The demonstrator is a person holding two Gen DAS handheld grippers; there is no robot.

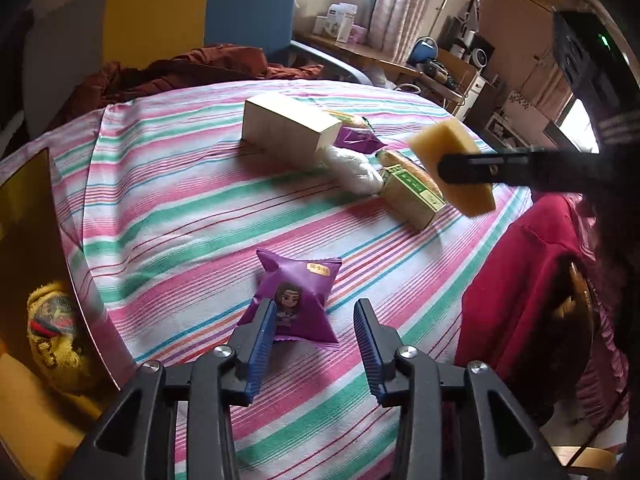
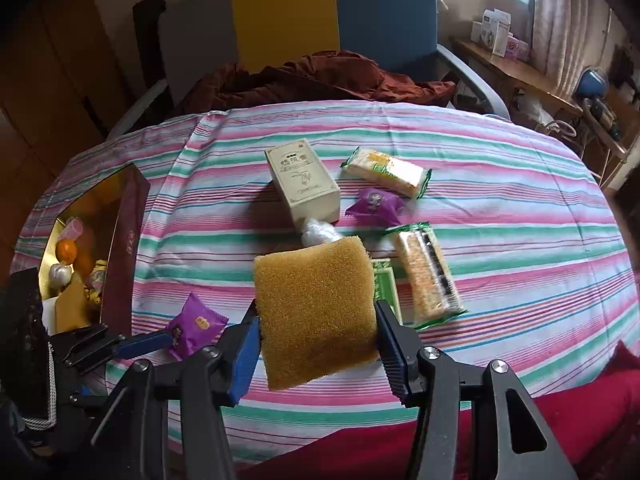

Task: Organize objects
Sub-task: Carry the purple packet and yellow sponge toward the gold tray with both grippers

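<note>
A purple snack packet [image 1: 294, 300] lies on the striped tablecloth [image 1: 180, 208]. My left gripper [image 1: 315, 308] hovers just over it, open, its left pad beside the packet's near corner and nothing pressed between the pads. In the right wrist view the same packet [image 2: 196, 324] lies by one blue finger [image 2: 144, 342] of the left gripper. My right gripper [image 2: 317, 310] is shut on a yellow sponge [image 2: 316, 320], held above the table. From the left wrist the sponge [image 1: 452, 152] hangs in the air at the right, over the green box.
A maroon gift box with gold lining [image 2: 128, 240] stands at the table's left edge, holding fruit and small items. Mid-table lie a cream carton [image 2: 304, 180], two wafer packets [image 2: 386, 172] [image 2: 428, 276], another purple packet [image 2: 374, 204], a green box [image 2: 386, 284] and a white plastic wad [image 2: 318, 232].
</note>
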